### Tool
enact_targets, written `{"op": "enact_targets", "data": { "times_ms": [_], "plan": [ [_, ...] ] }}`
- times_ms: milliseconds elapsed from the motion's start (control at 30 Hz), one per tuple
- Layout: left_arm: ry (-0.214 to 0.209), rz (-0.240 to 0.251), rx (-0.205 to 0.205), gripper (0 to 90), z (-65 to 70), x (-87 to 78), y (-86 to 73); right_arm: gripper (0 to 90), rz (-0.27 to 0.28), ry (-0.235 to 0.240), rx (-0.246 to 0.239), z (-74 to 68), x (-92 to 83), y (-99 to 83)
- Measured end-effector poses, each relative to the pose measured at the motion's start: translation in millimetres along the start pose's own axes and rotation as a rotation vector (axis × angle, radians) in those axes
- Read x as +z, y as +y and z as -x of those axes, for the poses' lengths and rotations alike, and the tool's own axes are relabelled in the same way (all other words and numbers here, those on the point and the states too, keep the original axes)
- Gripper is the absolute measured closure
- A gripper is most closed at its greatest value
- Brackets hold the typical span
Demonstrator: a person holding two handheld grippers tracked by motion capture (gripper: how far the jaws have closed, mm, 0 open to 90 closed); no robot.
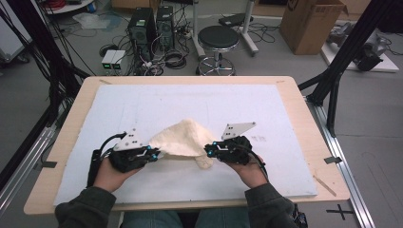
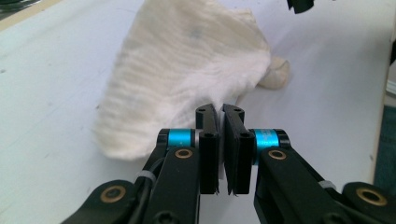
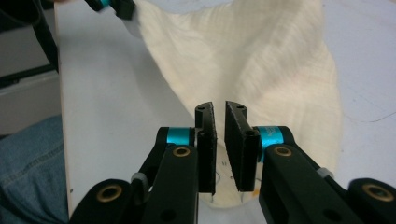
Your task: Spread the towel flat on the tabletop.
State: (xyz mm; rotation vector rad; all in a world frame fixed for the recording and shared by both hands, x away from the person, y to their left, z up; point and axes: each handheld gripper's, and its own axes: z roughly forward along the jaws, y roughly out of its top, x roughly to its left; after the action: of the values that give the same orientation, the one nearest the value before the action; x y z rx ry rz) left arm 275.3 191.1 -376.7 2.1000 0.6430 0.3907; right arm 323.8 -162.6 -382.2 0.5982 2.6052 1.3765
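Observation:
A cream waffle-weave cloth (image 1: 183, 137) hangs between my two grippers, just above the white mat (image 1: 214, 97). It rises to a peak in the middle. My left gripper (image 1: 156, 153) is shut on the cloth's left edge; in the left gripper view the cloth (image 2: 187, 60) runs down into the narrow gap at the tips (image 2: 220, 112). My right gripper (image 1: 208, 150) pinches the right edge, and a small bunched end droops below it. In the right gripper view the cloth (image 3: 261, 60) spreads behind the nearly closed tips (image 3: 218, 109), and the left gripper (image 3: 116, 5) holds the far corner.
The mat covers a wooden table (image 1: 304, 118). Beyond its far edge, on the floor, stand a black stool (image 1: 217, 38), computer towers (image 1: 149, 26) with cables, and a cardboard box (image 1: 309, 23). Black frame posts (image 1: 340, 61) flank the table.

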Motion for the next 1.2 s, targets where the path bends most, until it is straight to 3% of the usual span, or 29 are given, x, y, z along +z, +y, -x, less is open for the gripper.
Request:
{"op": "enact_targets", "data": {
  "times_ms": [167, 233, 400, 500, 633, 700, 767, 833, 1067, 1167, 1200],
  "plan": [
    [0.025, -0.016, -0.006, 84.7, -3.4, -17.9, -24.0, 71.5, -0.016, -0.052, 0.012, 11.7, 3.7, -7.0],
    [0.043, -0.014, -0.044, 84.7, -8.9, -21.4, -37.5, 63.3, -0.025, -0.066, 0.021, 19.2, 11.6, -13.4],
    [0.053, -0.017, -0.122, 84.8, -19.2, -16.8, -64.0, 58.5, -0.051, -0.049, 0.04, 26.2, 24.0, -18.5],
    [0.062, -0.015, -0.119, 84.7, -21.8, -16.2, -63.5, 58.7, -0.098, -0.066, -0.012, 29.5, 33.9, -19.4],
    [0.062, -0.017, -0.13, 84.7, -25.3, -10.3, -63.6, 60.6, -0.149, -0.069, 0.019, 43.5, 45.2, -24.3],
    [0.062, -0.018, -0.126, 84.6, -26.5, -8.3, -62.6, 66.8, -0.156, -0.071, 0.007, 45.5, 50.9, -25.0],
    [0.061, -0.014, -0.124, 84.6, -26.9, -7.6, -61.8, 78.7, -0.164, -0.058, -0.002, 45.8, 54.8, -25.2],
    [0.064, -0.004, -0.129, 84.6, -26.6, -8.1, -61.5, 89.4, -0.156, -0.039, 0.022, 47.3, 55.0, -25.0],
    [0.072, 0.023, -0.128, 84.6, -27.8, -14.2, -59.0, 88.4, -0.124, -0.031, 0.03, 47.6, 40.7, -21.9],
    [0.076, 0.012, -0.132, 84.6, -28.4, -13.2, -60.4, 65.7, -0.115, -0.017, 0.035, 50.2, 38.4, -22.3],
    [0.077, 0.008, -0.131, 84.6, -28.9, -12.5, -60.7, 62.6, -0.118, -0.006, 0.05, 51.8, 40.0, -23.2]
  ]
}}
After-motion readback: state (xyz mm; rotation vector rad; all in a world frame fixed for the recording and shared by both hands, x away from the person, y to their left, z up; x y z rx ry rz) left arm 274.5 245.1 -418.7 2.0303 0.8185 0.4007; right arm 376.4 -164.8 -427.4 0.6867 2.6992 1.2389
